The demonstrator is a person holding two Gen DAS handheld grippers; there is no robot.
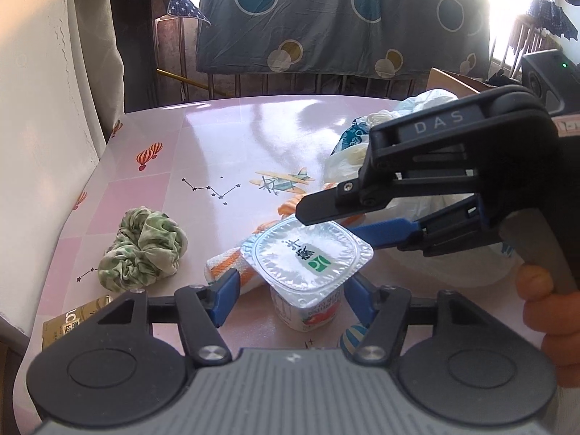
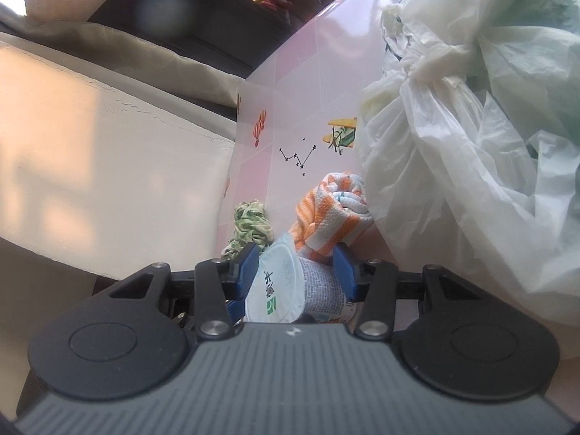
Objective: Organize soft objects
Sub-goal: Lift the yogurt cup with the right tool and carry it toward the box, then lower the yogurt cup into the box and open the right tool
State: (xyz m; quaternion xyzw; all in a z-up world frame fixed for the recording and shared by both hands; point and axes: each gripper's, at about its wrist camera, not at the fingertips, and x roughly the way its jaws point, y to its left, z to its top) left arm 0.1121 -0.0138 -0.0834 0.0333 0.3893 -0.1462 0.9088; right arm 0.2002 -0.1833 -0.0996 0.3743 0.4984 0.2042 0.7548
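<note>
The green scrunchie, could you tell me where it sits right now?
In the left wrist view, the green scrunchie lies on the pink table, left of the striped towel.

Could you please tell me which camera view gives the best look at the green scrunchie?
The left wrist view shows it best: the green scrunchie lies whole and unobstructed on the pink table. In the right wrist view the scrunchie appears smaller, its lower part hidden behind the hand-held gripper's blue finger.

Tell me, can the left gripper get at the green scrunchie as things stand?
Probably yes. The left gripper has open jaws flanking the yogurt cup; the green scrunchie lies uncovered on the table to the left, just past the striped towel end.
</note>
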